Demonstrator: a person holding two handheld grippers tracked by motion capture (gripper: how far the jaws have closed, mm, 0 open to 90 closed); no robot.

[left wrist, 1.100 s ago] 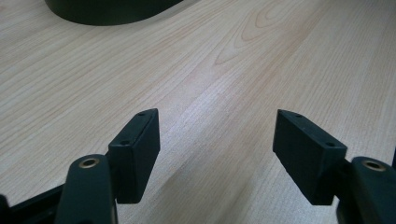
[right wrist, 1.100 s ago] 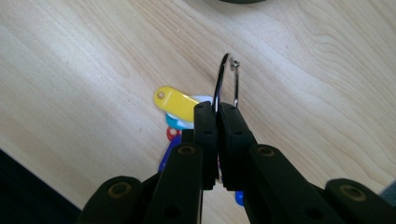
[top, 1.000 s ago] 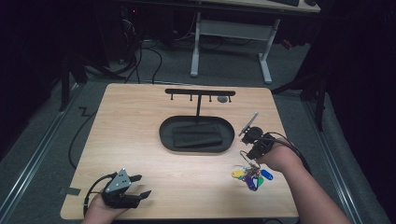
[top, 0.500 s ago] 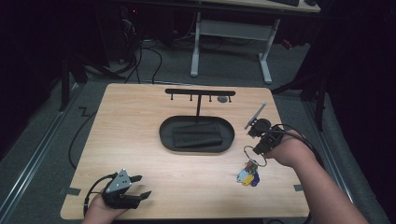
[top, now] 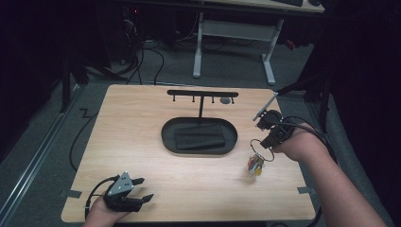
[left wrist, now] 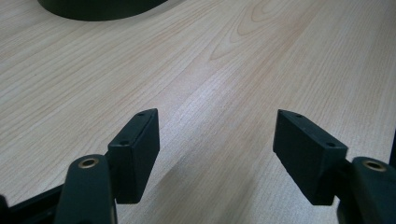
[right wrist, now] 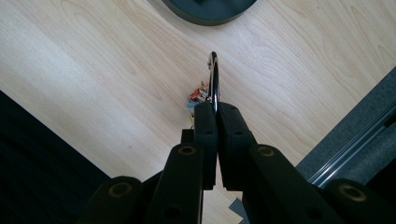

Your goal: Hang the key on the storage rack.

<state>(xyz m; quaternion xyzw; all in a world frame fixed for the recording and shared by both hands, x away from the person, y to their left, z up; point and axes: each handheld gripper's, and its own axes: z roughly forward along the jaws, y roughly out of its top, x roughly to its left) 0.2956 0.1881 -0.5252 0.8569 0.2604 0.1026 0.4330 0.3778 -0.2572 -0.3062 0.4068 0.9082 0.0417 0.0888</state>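
One hand-held gripper pinched the key ring tight so the keys hung free over the tabletop.

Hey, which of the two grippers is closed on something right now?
The right gripper: its jaws are shut on the key ring, keys dangling. The left gripper rests open.

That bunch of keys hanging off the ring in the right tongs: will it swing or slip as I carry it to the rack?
Probably swings: the keys dangle loose below the ring, clear of the table. A slip looks possible, since the right tongs pinch only the thin, shiny wire. It seems light, so slow moves should do.
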